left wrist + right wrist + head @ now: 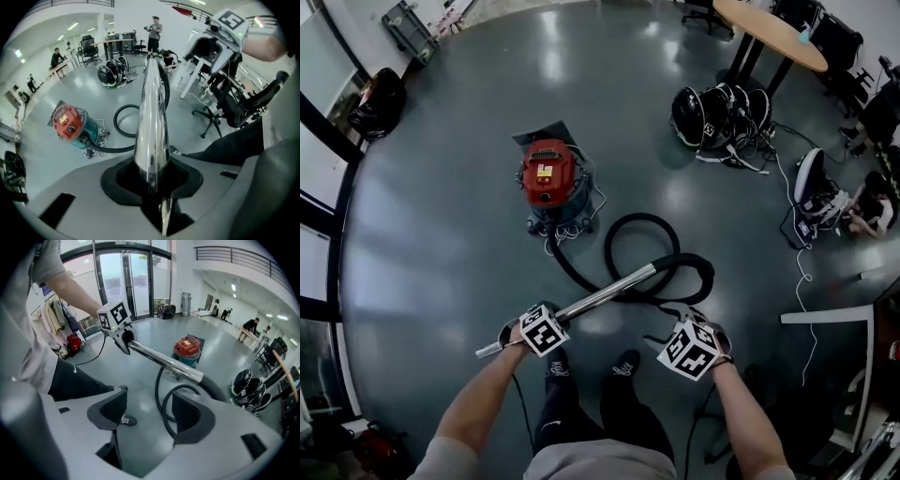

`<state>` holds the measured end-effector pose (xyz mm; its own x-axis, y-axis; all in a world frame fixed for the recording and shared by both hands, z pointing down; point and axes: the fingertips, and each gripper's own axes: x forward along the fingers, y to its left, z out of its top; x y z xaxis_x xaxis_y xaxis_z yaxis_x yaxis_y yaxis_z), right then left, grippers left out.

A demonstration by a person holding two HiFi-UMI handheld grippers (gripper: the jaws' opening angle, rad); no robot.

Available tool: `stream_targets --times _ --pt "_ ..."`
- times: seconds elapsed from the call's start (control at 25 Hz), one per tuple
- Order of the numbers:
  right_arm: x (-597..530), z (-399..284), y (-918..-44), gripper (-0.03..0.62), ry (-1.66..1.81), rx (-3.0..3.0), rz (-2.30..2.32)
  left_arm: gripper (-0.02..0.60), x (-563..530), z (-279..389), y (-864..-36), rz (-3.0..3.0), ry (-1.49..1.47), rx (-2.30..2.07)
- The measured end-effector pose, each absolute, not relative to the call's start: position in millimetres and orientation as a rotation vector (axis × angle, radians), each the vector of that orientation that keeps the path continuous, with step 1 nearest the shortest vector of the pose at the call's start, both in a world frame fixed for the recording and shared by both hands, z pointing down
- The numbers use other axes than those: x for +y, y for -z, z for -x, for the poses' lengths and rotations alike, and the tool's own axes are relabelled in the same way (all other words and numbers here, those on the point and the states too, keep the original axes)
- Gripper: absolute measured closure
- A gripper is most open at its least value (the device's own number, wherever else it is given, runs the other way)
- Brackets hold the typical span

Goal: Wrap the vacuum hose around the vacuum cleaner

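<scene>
The left hand-held gripper (151,174) clamped the shiny chrome wand tube (152,117). The right hand-held gripper (149,409) gaped empty, so the loose black ribbed hose (675,272) might tangle.

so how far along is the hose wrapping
Done: nothing; the black ribbed hose lies looped on the floor beside the red vacuum cleaner. In hand: left tool grips the shiny metal wand; right tool is open, empty. Left: all the wrapping.
</scene>
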<state>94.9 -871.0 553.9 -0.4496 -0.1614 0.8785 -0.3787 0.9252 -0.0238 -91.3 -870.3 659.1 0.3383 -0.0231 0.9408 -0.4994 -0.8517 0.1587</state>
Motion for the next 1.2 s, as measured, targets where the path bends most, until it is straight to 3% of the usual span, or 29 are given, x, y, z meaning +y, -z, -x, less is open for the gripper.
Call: stream_targets --times 0.6,0.68,0.76,1.0,1.04,1.08,1.2 --pt "-944 26 -718 0.308 -1.188 -2.237 -1.032 0.451 -909 96 -786 -2.130 -1.067 -0.585" --pt "-955 41 -736 0.261 -1.312 -2.264 -1.105 0.451 -903 97 -803 -2.129 -1.023 -0.595" --pt "-967 56 -755 0.254 -1.427 -2.279 -1.158 0.451 -898 95 -817 -2.128 -0.979 -0.605" --pt "-985 83 -795 0.255 -1.570 -2.252 -1.289 0.451 -881 87 -837 -2.108 -0.897 -0.629" --pt "-984 85 -801 0.282 -1.538 -2.238 -1.292 0.451 -878 86 -840 -2.097 -0.886 -0.627" --pt "-983 86 -806 0.374 -1.510 -2.222 -1.289 0.451 -875 86 -844 -2.087 -0.873 -0.627" --pt "-977 91 -815 0.395 -1.460 -2.201 -1.268 0.449 -868 86 -853 -2.109 -0.837 -0.626"
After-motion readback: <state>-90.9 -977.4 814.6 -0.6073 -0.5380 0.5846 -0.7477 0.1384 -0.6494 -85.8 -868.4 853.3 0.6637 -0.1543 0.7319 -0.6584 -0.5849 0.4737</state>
